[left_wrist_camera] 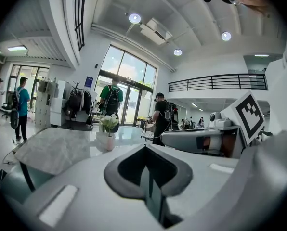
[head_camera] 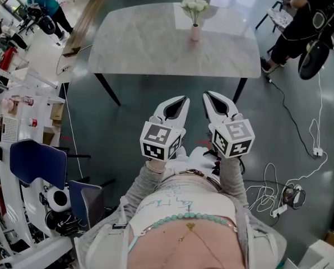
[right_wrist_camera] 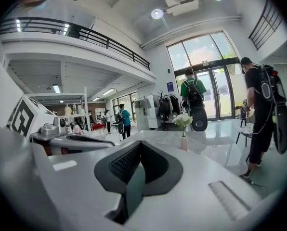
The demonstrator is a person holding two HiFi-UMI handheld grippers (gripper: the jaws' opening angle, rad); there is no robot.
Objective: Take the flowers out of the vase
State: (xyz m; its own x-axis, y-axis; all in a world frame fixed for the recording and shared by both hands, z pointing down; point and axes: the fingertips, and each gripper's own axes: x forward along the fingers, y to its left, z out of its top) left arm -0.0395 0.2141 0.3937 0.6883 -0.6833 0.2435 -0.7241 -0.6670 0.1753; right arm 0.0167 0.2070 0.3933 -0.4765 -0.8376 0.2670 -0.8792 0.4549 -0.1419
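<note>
White flowers [head_camera: 194,3] stand upright in a small pink vase [head_camera: 195,32] at the far side of a pale marble table [head_camera: 144,43]. Both grippers are held side by side over the dark floor, well short of the table's near edge. My left gripper [head_camera: 181,101] and my right gripper [head_camera: 209,97] are shut with nothing between their jaws. In the left gripper view the flowers [left_wrist_camera: 108,122] and vase [left_wrist_camera: 108,141] show far ahead, left of the left gripper [left_wrist_camera: 145,148]. In the right gripper view the flowers [right_wrist_camera: 183,120] and vase [right_wrist_camera: 184,143] lie ahead, right of the right gripper [right_wrist_camera: 139,144].
A person in black [head_camera: 307,15] stands by the table's far right corner next to a small side table. Another person in green [head_camera: 43,3] is at the far left. Blue chairs [head_camera: 38,161] and white shelving line the left. Cables and a power strip [head_camera: 301,178] lie on the floor at right.
</note>
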